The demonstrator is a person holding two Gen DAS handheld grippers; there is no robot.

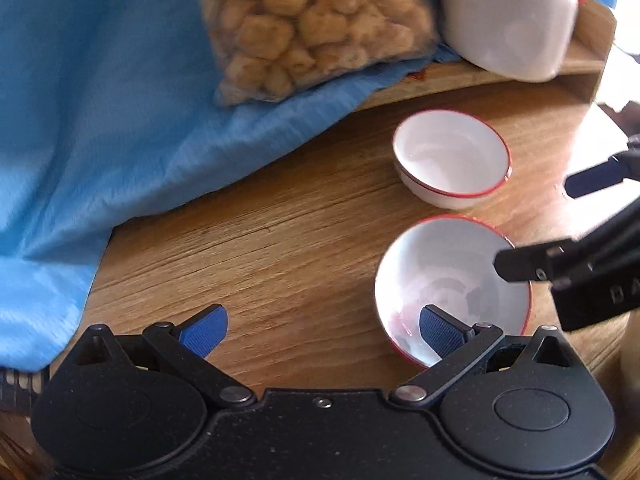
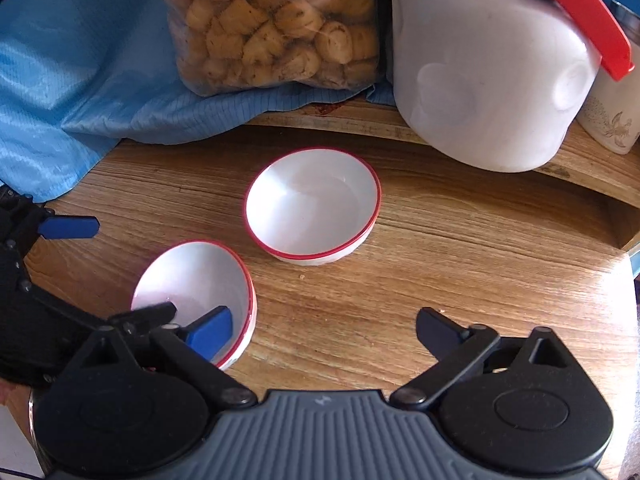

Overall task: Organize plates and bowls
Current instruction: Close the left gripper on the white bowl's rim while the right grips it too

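Note:
Two white bowls with red rims sit on the wooden table. The near bowl [image 1: 444, 280] [image 2: 200, 280] is tilted. The far bowl [image 1: 452, 156] [image 2: 316, 204] stands upright. My left gripper [image 1: 323, 332] is open; its right finger [image 1: 438, 330] is over the near bowl's inside and its left finger is over bare wood. My right gripper [image 2: 324, 332] is open; its left finger [image 2: 212, 334] is inside the near bowl. The right gripper's fingers also show in the left wrist view [image 1: 540, 228], open, reaching over the near bowl's right rim.
A blue cloth [image 1: 100, 120] [image 2: 60, 80] covers the left and back. A clear bag of pastries [image 1: 312, 24] [image 2: 272, 20] and a white plastic jug [image 1: 508, 16] [image 2: 492, 64] with a red handle stand on a raised wooden ledge [image 2: 360, 120]. A patterned cup [image 2: 612, 116] is at the far right.

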